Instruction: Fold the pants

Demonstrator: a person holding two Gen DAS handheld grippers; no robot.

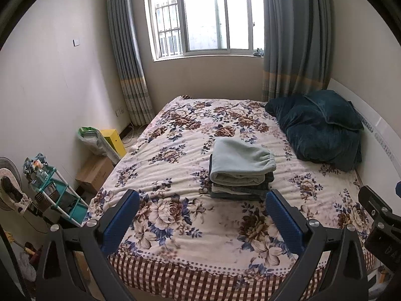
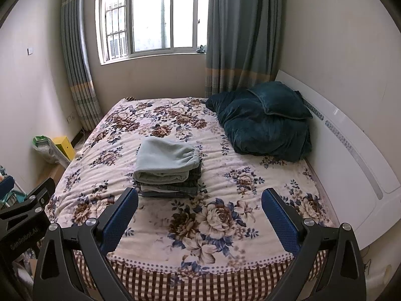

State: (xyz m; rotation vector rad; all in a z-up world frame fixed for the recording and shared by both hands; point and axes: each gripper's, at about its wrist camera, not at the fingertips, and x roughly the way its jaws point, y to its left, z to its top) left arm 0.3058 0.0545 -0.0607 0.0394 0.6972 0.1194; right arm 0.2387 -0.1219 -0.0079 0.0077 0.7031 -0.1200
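A stack of folded pants lies in the middle of the floral bed, with light green pants on top and darker jeans beneath. The stack also shows in the right wrist view. My left gripper is open and empty, held above the bed's near edge, short of the stack. My right gripper is open and empty, also above the near edge, to the right of the stack. The right gripper's body shows at the left wrist view's right edge.
A dark teal quilt and pillow lie at the bed's head by the white headboard. On the floor left of the bed stand a cardboard box, a yellow box, a teal rack and a fan.
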